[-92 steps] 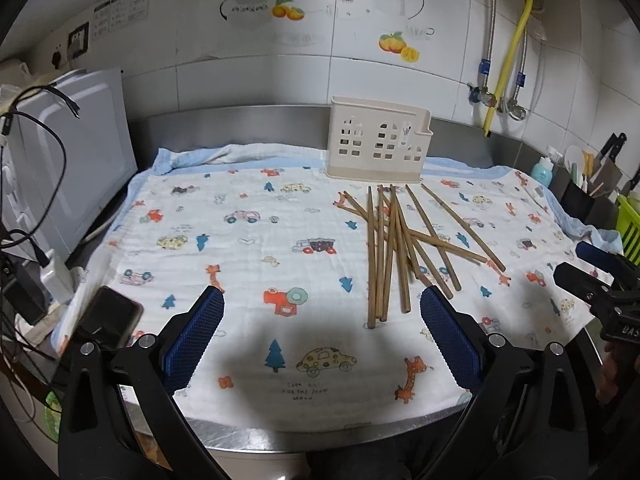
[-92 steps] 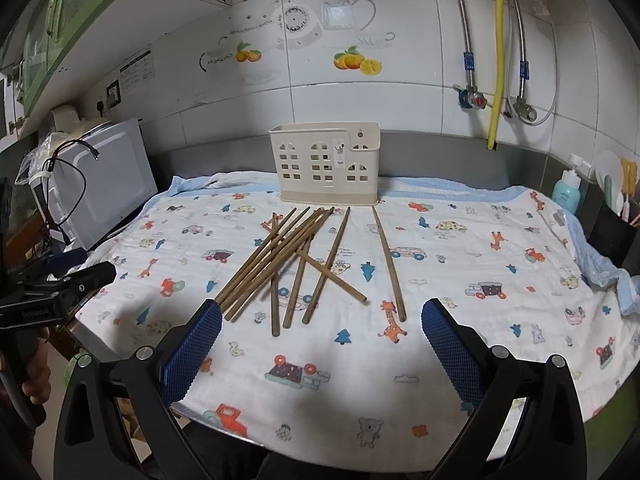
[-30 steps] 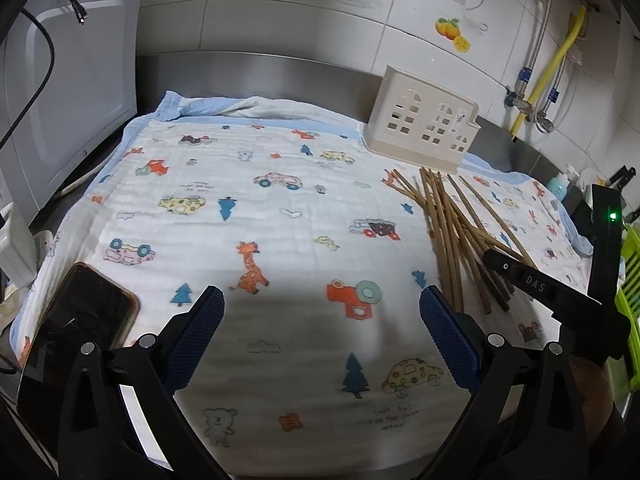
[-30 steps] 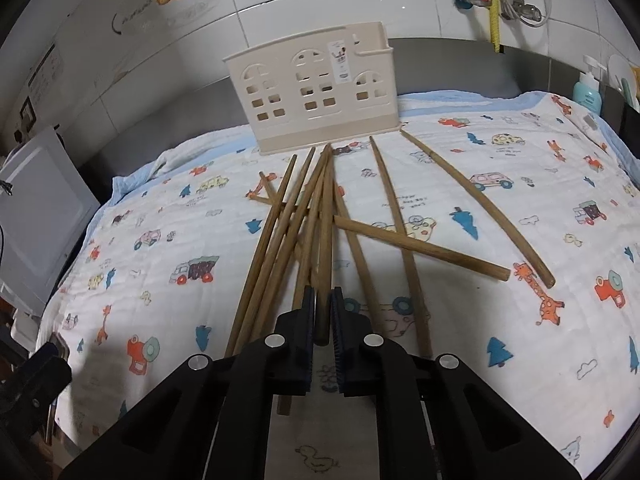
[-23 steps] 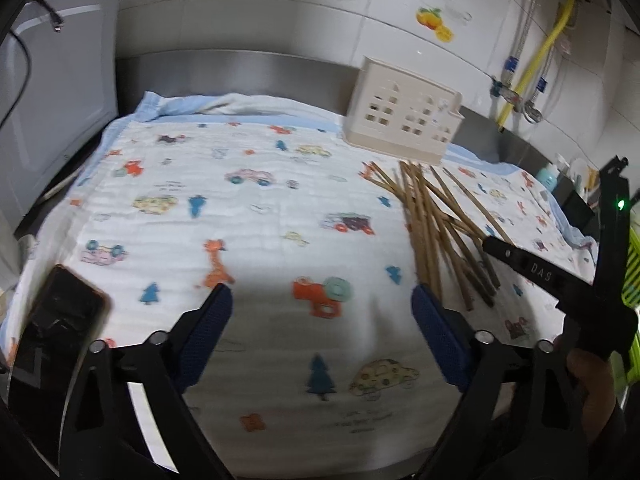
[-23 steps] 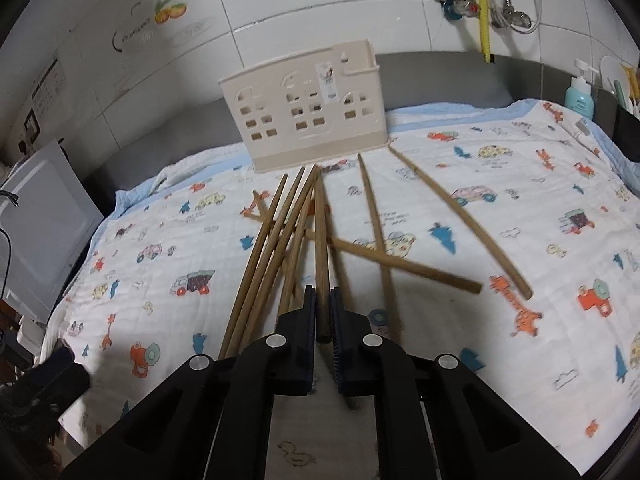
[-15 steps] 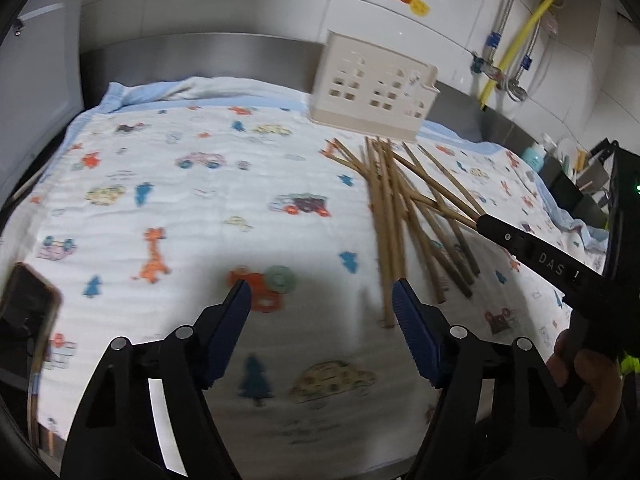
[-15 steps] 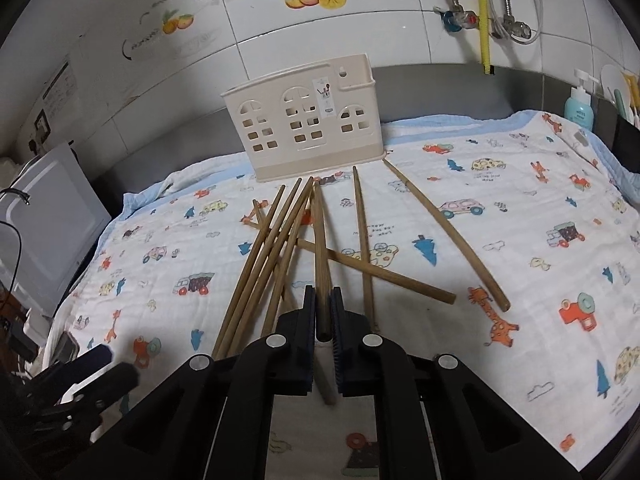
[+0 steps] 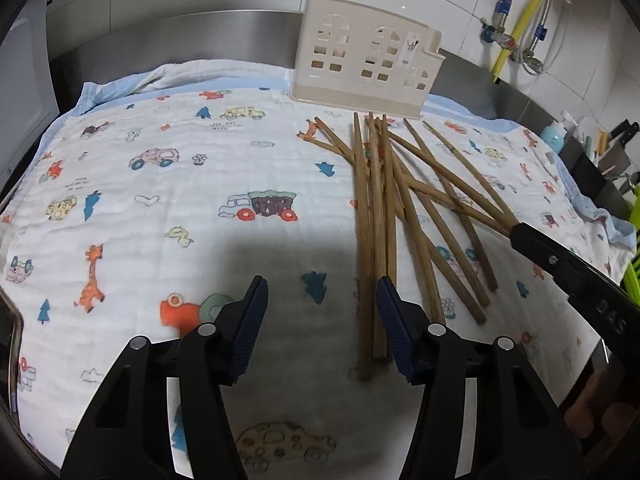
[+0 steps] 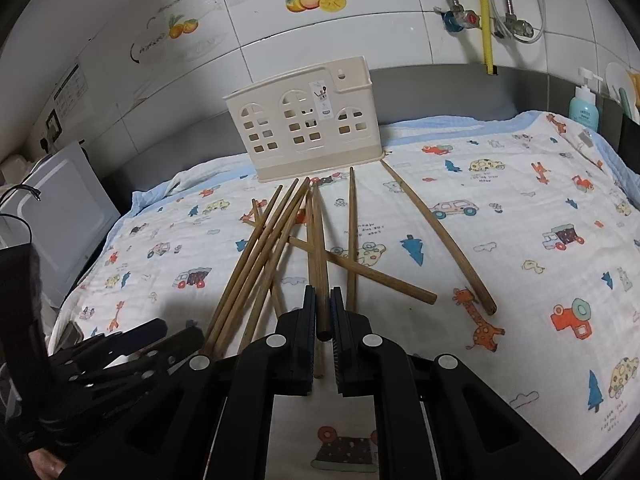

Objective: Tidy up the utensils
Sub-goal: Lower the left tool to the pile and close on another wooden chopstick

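The right tongs [image 10: 323, 316] are clamping one wooden chopstick [image 10: 320, 264] near its thick end, their two pads pressed together on it. The stick is pointing away from them toward the cream utensil holder [image 10: 304, 128], and its blunt end is showing between the pads. The rest of the chopsticks [image 9: 384, 208] are lying loose in a crossed heap on the printed cloth [image 9: 160, 184] covering the worktop, their thin ends fanning toward the holder. One stick [image 10: 440, 240] is lying apart on the heap's right side, next to a giraffe print.

The left tongs [image 9: 320, 320] are hanging over the cloth at the near end of the heap with their jaws closing. Nothing is between the blue pads [image 9: 252, 320] but bare cloth; the nearest chopstick ends are lying just beside the right pad, and whether it is touching them I cannot tell.

The holder is standing upright at the back edge of the cloth, in front of the steel backsplash and tiled wall. A white appliance [image 10: 60, 216] is sitting at the left end of the worktop, and a blue soap bottle [image 10: 585, 110] is standing at the right.
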